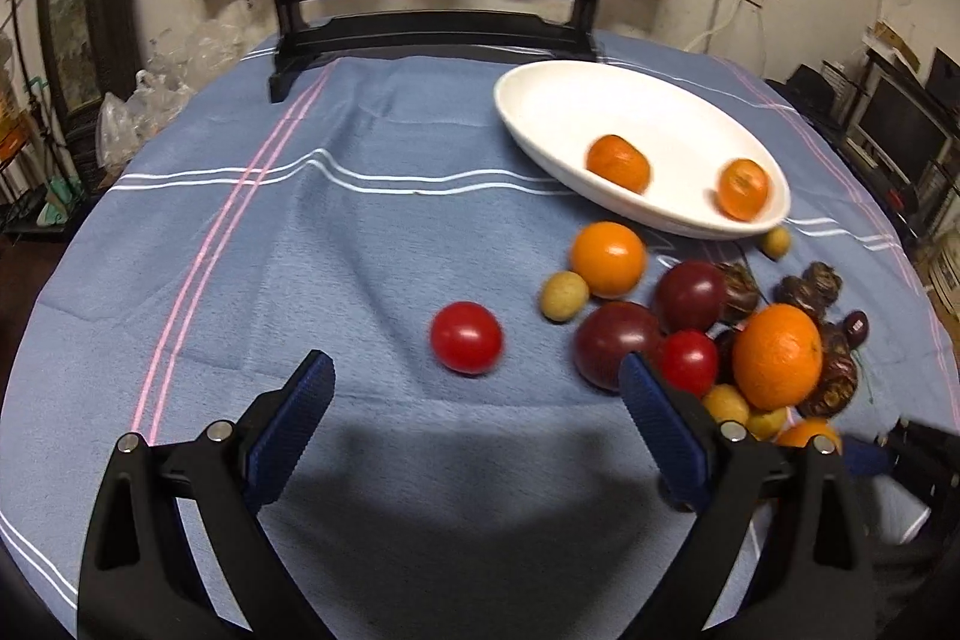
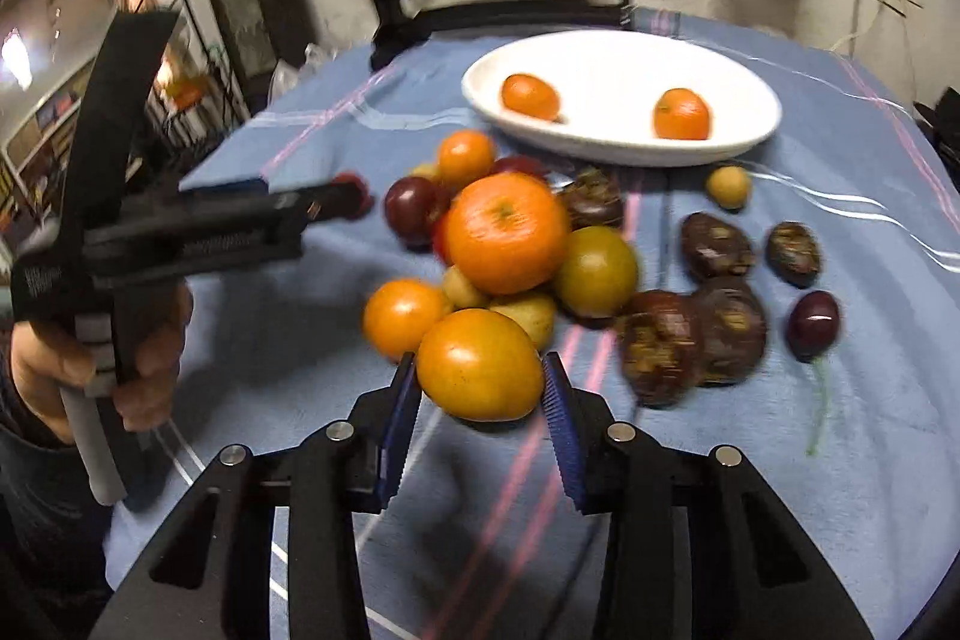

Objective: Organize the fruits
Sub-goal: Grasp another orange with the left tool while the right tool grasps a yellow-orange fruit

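A white oval dish (image 1: 540, 100) (image 2: 600, 58) holds two small oranges (image 1: 618, 163) (image 2: 681, 114). Beside it lies a pile of fruit: a big orange (image 1: 777, 357) (image 2: 507, 232), dark plums (image 1: 690, 295), yellow and brown fruits. A red tomato (image 1: 466, 337) lies apart, just ahead of my open, empty left gripper (image 1: 477, 376). My right gripper (image 2: 480, 370) has its pads on both sides of an orange-yellow fruit (image 2: 480, 364) at the pile's near edge and holds it. The left gripper also shows in the right wrist view (image 2: 336, 202), held by a hand.
A blue striped cloth (image 1: 300, 250) covers the round table. A dark wooden stand with a round painted screen (image 1: 432, 10) stands at the far edge. Several dark brown fruits (image 2: 717, 244) lie scattered right of the pile.
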Motion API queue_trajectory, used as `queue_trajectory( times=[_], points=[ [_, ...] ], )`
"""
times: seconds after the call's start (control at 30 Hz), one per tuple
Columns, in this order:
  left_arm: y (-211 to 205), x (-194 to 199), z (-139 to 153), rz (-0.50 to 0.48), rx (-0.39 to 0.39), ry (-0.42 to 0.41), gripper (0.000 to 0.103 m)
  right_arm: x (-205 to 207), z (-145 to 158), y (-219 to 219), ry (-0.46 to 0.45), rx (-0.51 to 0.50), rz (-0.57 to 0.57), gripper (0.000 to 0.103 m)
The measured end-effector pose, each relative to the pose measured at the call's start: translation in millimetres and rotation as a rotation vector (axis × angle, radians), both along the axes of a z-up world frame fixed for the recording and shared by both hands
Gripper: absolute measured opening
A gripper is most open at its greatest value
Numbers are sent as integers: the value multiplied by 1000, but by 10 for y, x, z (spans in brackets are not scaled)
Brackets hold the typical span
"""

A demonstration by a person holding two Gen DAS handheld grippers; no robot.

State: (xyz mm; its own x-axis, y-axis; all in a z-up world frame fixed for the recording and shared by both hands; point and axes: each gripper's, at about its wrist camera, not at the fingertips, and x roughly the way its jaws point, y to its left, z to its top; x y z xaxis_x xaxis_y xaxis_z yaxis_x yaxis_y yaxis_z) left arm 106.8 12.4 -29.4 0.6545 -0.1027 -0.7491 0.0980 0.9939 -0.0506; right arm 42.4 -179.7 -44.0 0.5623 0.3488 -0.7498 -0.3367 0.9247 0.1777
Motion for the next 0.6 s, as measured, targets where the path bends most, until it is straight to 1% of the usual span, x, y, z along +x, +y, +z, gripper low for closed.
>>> queue_trajectory(
  times=[0.1, 0.17, 0.23, 0.33, 0.43, 0.5, 0.57, 0.6],
  points=[
    [-59, -73, -1, -46, 7, 1, 93, -28, 28, -188, -8, 57, -32, 41],
    [-90, -158, -6, -68, 10, 5, 93, -34, 40, -290, -12, 72, -62, 41],
    [-141, -244, 2, -92, 12, 7, 93, -18, 51, -348, -21, 76, -86, 41],
    [-275, -359, 10, -145, 34, 5, 93, -30, 65, -385, -39, 76, -89, 41],
    [-449, -432, -26, -193, 80, 17, 93, -44, 69, -393, -50, 82, -93, 41],
    [-523, -472, -27, -207, 93, 10, 93, -76, 87, -434, -62, 86, -105, 41],
    [-567, -492, -16, -212, 99, 7, 89, -91, 101, -460, -67, 98, -108, 41],
    [-593, -502, -7, -217, 99, 9, 89, -102, 104, -473, -71, 103, -109, 41]
  ],
)
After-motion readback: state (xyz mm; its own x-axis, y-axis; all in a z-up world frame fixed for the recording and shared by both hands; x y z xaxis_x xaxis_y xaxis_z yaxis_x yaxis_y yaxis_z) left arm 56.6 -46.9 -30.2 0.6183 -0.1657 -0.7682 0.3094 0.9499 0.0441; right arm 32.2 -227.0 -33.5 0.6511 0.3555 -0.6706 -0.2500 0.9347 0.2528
